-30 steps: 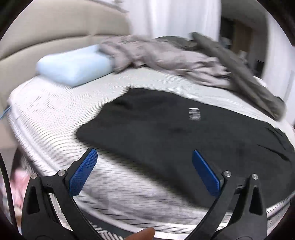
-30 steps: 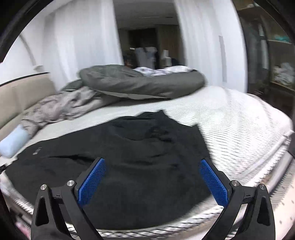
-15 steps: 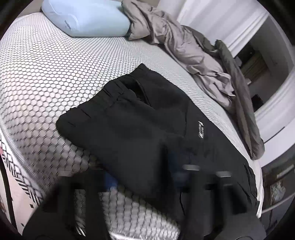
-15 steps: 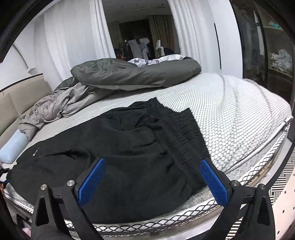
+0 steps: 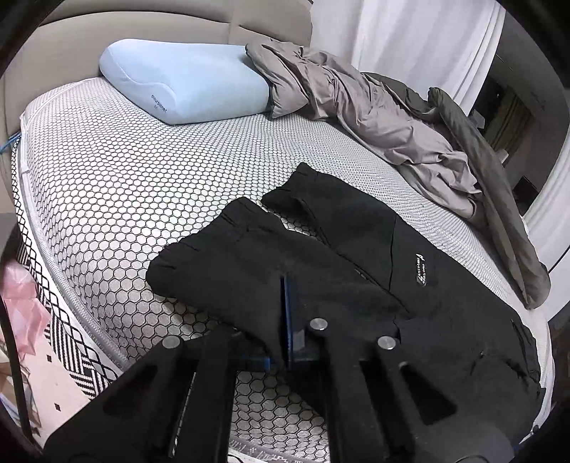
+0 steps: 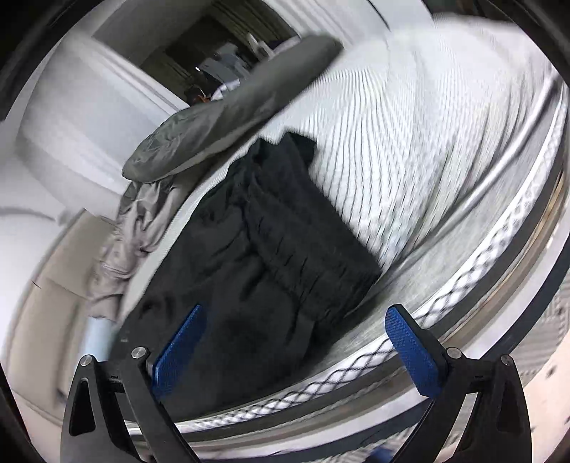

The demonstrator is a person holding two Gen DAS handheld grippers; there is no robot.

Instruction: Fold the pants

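Black pants (image 5: 356,270) lie flat across the near side of the honeycomb-patterned mattress (image 5: 117,185); a small white logo shows on them. In the left wrist view my left gripper (image 5: 288,313) is shut, its blue pads pinched together on the near edge of the pants at the leg end. In the blurred, tilted right wrist view the gathered waistband end of the pants (image 6: 285,249) lies ahead. My right gripper (image 6: 295,315) hangs just above its near corner, jaws wide and closing, with cloth under the gap and the pads (image 6: 409,349) not touching it.
A light blue pillow (image 5: 185,85) lies by the beige headboard (image 5: 142,25). A crumpled grey sheet (image 5: 374,117) and a dark duvet (image 5: 498,199) run along the far side. White curtains (image 5: 409,32) hang behind. The mattress edge (image 6: 463,270) and patterned floor (image 5: 67,342) are close below.
My left gripper went from wide open to shut on the pants' near edge. The right gripper dropped and rolled towards the waistband corner, its jaws narrowing slightly.
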